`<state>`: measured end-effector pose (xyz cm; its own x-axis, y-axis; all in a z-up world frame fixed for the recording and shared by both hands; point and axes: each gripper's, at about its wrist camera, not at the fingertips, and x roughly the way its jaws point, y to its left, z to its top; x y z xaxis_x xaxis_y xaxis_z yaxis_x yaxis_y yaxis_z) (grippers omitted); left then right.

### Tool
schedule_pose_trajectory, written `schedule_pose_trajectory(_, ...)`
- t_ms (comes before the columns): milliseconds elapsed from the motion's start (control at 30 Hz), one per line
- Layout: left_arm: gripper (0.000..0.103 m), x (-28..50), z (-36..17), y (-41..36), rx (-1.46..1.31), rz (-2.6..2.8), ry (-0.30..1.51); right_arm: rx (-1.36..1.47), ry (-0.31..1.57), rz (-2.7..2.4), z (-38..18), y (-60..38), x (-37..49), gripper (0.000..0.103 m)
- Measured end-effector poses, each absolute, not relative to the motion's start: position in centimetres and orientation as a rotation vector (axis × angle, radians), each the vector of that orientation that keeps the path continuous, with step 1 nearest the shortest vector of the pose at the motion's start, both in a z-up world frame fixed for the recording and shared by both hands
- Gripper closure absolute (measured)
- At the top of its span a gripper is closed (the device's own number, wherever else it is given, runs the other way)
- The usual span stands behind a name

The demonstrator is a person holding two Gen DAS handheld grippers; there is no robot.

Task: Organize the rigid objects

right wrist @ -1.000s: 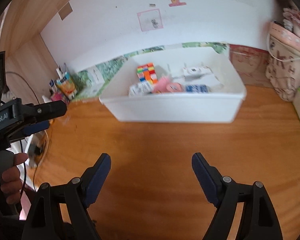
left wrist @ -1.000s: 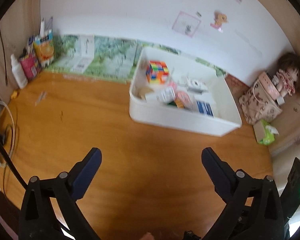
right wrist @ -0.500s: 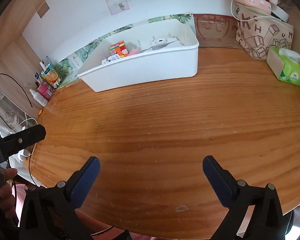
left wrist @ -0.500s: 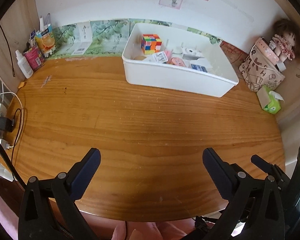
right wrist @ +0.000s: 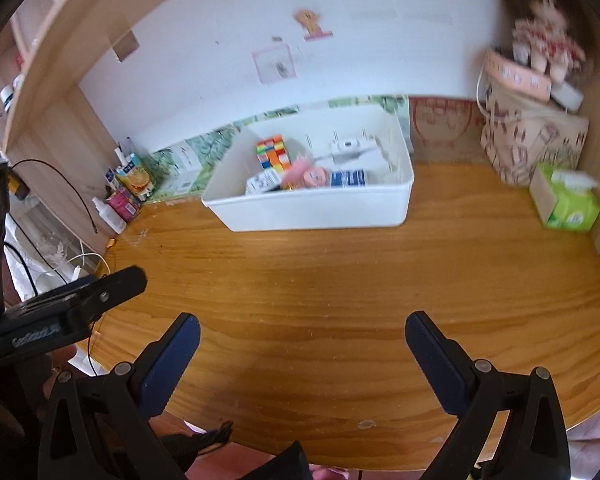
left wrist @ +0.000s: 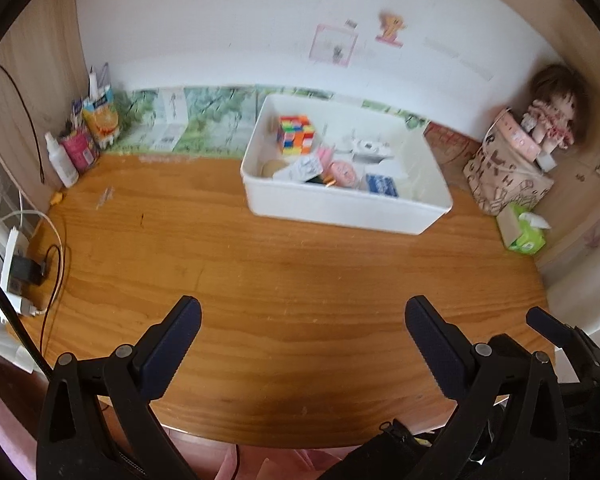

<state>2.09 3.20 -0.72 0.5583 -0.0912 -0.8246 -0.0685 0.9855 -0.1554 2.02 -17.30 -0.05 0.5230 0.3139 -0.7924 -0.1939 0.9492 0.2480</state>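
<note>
A white plastic bin (left wrist: pixel 340 206) (right wrist: pixel 312 210) stands at the back of the wooden table (left wrist: pixel 284 276) (right wrist: pixel 340 288). Inside it lie a colourful puzzle cube (left wrist: pixel 295 134) (right wrist: pixel 273 151), a pink round item (left wrist: pixel 342 173) (right wrist: pixel 309 174), a blue and white box (left wrist: pixel 381 186) (right wrist: pixel 348 178), a small white camera (left wrist: pixel 366 147) (right wrist: pixel 350 145) and other small boxes. My left gripper (left wrist: pixel 303 318) hangs open above the near table, nothing between its fingers. My right gripper (right wrist: pixel 302 334) is wide open and empty too, well short of the bin.
A patterned bag (left wrist: pixel 504 180) (right wrist: pixel 532 140) with a doll (left wrist: pixel 552 116) (right wrist: pixel 546 36) and a green tissue pack (left wrist: pixel 524 232) (right wrist: pixel 568 204) sit at the right. Bottles and cartons (left wrist: pixel 88 136) (right wrist: pixel 126 192) crowd the back left corner. A power strip with cables (left wrist: pixel 20 276) lies at the left edge.
Both grippers pulled back and up from the bin, so the table's near edge shows. The right jaws spread wider. The left gripper's tip shows at the left of the right wrist view.
</note>
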Motion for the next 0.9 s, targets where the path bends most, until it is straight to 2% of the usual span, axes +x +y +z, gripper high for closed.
schedule_pose_trajectory(233,0.001,1.7,1.0,2.2,-0.160,-0.023,0.886,0.115,0.900,0.291,3.1,-17.9,1.7,0.000)
schedule_pose_trajectory(600,0.001,5.4,2.4,2.6,-0.138,-0.002,0.753,0.119,0.829,0.290,3.4,-18.4,5.6,0.000)
schedule_pose_trajectory(900,0.001,6.8,1.0,2.9,-0.155,-0.004,0.787,0.112,0.873,0.287,2.1,-17.7,8.2,0.000)
